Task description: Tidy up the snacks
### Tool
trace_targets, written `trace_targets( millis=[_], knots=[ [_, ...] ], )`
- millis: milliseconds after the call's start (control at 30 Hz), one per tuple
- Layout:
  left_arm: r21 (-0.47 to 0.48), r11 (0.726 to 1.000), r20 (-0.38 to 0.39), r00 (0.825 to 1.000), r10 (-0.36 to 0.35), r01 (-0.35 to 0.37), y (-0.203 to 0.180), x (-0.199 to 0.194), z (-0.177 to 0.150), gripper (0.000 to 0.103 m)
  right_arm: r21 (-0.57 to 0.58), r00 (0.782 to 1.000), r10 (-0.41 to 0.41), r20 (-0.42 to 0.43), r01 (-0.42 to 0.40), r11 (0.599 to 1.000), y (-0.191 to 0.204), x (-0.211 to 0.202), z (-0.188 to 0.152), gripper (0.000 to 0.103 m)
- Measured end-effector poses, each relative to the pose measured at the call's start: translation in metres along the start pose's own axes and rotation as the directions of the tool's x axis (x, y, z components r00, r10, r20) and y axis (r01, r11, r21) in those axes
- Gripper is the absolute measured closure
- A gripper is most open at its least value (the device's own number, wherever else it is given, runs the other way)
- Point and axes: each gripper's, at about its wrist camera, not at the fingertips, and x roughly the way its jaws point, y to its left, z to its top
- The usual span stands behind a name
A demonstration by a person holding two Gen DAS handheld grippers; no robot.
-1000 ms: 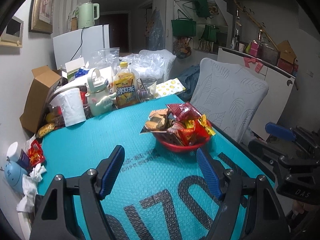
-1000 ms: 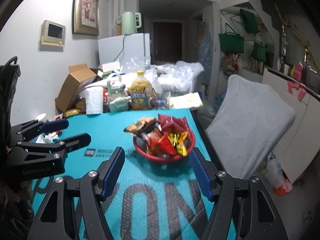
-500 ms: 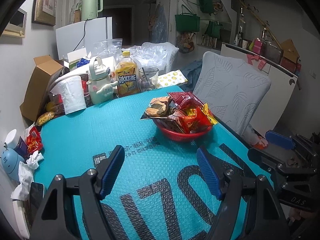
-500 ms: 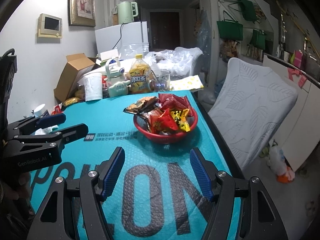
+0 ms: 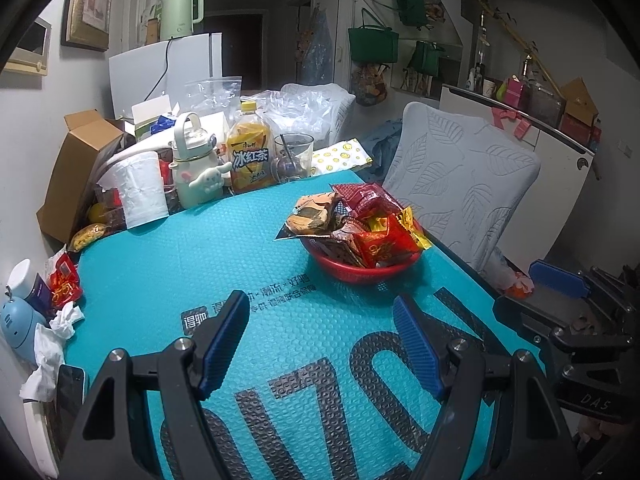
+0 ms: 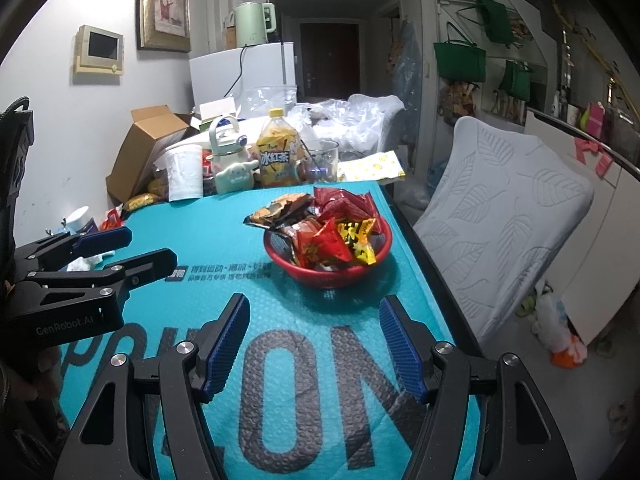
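A red bowl (image 5: 362,272) heaped with snack packets (image 5: 374,222) sits on the teal mat (image 5: 192,256) near the table's right edge; it also shows in the right wrist view (image 6: 328,274). My left gripper (image 5: 320,338) is open and empty, over the mat short of the bowl. My right gripper (image 6: 314,338) is open and empty, also short of the bowl. Each gripper shows in the other's view, the right one (image 5: 560,280) and the left one (image 6: 108,248). A loose red packet (image 5: 64,282) lies at the mat's left edge.
At the back stand a paper roll (image 5: 140,192), a white kettle bottle (image 5: 196,168), an iced tea bottle (image 5: 250,160), a glass (image 5: 292,156) and a cardboard box (image 5: 76,160). A grey chair (image 5: 460,184) stands right of the table. Tissues (image 5: 52,340) lie at the left.
Both grippers have drawn back and risen a little from the bowl, which looks farther off. Both stay open and empty.
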Motion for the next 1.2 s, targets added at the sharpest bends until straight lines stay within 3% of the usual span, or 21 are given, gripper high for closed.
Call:
trace_targets(
  millis=[1200],
  knots=[
    [0.027,0.999,-0.007,0.999,-0.038,0.038,-0.01,0.015,0.019,0.029,0.062,1.0,-0.017,-0.016,0.018,0.998,-0.024,0.016,0.004,0.035]
  ],
)
